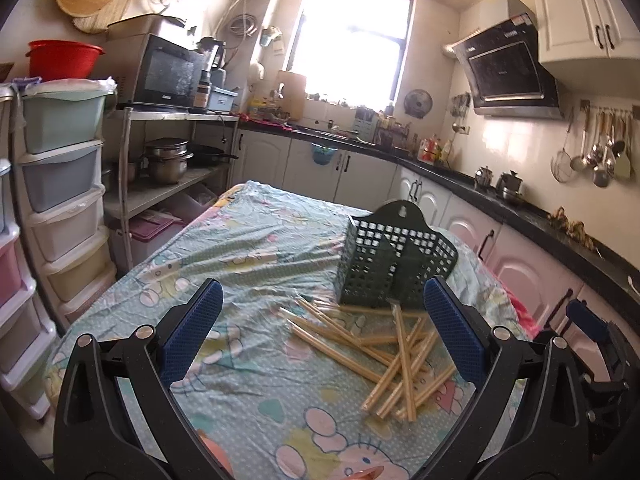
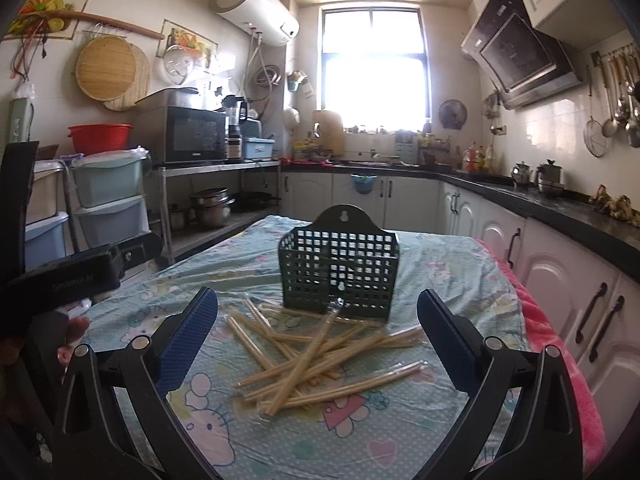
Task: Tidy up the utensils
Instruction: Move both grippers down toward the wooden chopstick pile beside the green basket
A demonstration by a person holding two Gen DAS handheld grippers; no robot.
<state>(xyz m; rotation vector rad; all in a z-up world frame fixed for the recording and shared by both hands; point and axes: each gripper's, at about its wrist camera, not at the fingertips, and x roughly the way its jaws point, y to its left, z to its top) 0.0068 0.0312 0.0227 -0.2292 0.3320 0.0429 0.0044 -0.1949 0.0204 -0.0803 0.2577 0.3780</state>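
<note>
Both your wrist cameras look down the table (image 1: 248,364) toward the window (image 2: 374,68), near the chopsticks (image 2: 316,354); the left view sits further left.

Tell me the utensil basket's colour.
Dark green lattice basket, clearest in the right wrist view.

A scatter of wrapped wooden chopsticks (image 2: 316,354) is lying on a cartoon-print tablecloth (image 2: 460,276), just in front of a dark green perforated utensil holder (image 2: 338,266) that is standing upright. The right gripper (image 2: 318,332) is hovering above the pile, its blue-padded fingers (image 2: 188,336) spreading wide apart.
</note>
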